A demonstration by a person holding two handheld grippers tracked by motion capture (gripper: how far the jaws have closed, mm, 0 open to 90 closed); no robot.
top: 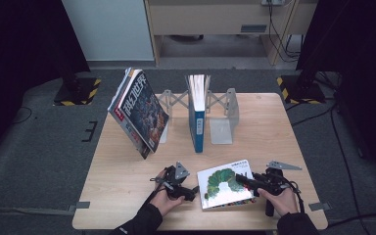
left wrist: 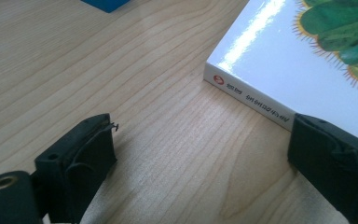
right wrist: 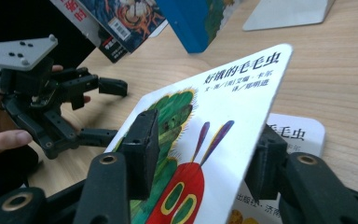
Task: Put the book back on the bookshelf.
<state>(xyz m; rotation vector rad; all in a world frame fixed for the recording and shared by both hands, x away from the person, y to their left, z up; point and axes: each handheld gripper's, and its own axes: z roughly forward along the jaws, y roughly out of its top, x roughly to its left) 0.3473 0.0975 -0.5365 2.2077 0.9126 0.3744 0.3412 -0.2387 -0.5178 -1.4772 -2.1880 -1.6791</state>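
Opening front cover of caterpillar board book [top: 226,183] at near table [top: 127,196] edge: right gripper [right wrist: 200,154] pinches raised cover between jaws. Left gripper [left wrist: 200,154] gaping, unloaded, beside spine. Next: swing cover over; left steadies book block.

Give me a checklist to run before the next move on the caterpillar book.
1. Front cover lifted off the page beneath: ok.
2. Cover sits between the right gripper fingers: ok.
3. Those fingers clamp the cover firmly: cannot tell.
4. Left gripper open, nothing between its fingers: ok.
5. Left gripper bracing the spine: cannot tell; one finger is at its near end, contact unclear.
6. Rest of the caterpillar book lies flat on the table, apart from the upright blue book: ok.
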